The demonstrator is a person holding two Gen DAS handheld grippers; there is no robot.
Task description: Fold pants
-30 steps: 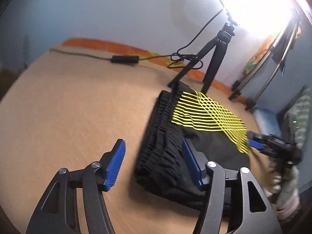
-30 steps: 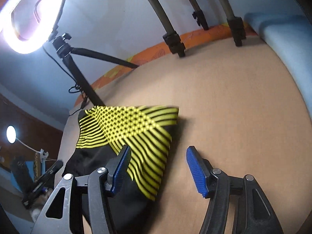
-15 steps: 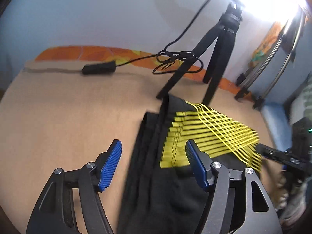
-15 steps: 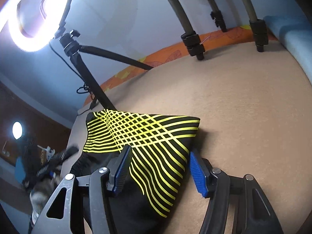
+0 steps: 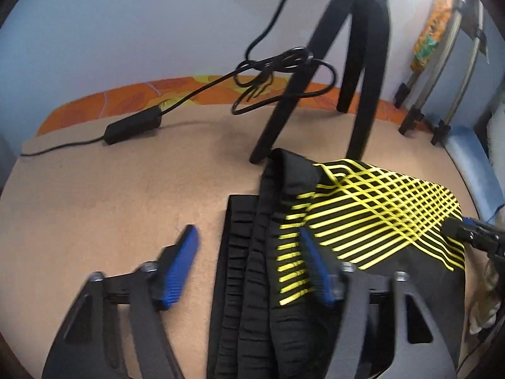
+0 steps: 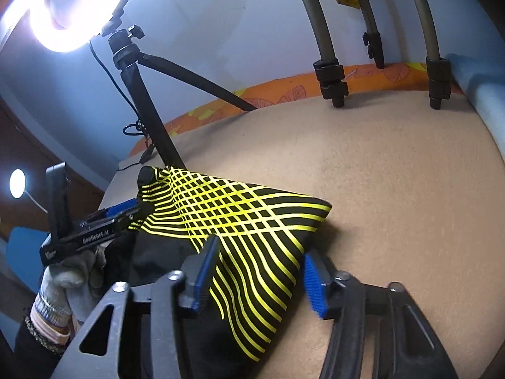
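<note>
Black pants with yellow crossing stripes (image 5: 372, 202) lie folded on the tan surface; the gathered black waistband (image 5: 243, 268) runs along their left side. My left gripper (image 5: 249, 265) is open, straddling the waistband. My right gripper (image 6: 258, 271) is open over the striped right edge of the pants (image 6: 240, 214). The left gripper also shows in the right wrist view (image 6: 126, 211), at the pants' left side. The right gripper's tip shows in the left wrist view (image 5: 467, 230), at the pants' right edge.
A black tripod (image 5: 347, 72) stands just behind the pants, with a ring light (image 6: 72, 9) on top and a cable with a black box (image 5: 132, 126). Metal stand legs (image 6: 331, 85) stand at the back right. A blue cushion (image 6: 479, 94) borders the right side.
Both grippers have moved forward over the pants, the left along the waistband, the right over the striped edge. Both stayed open.
</note>
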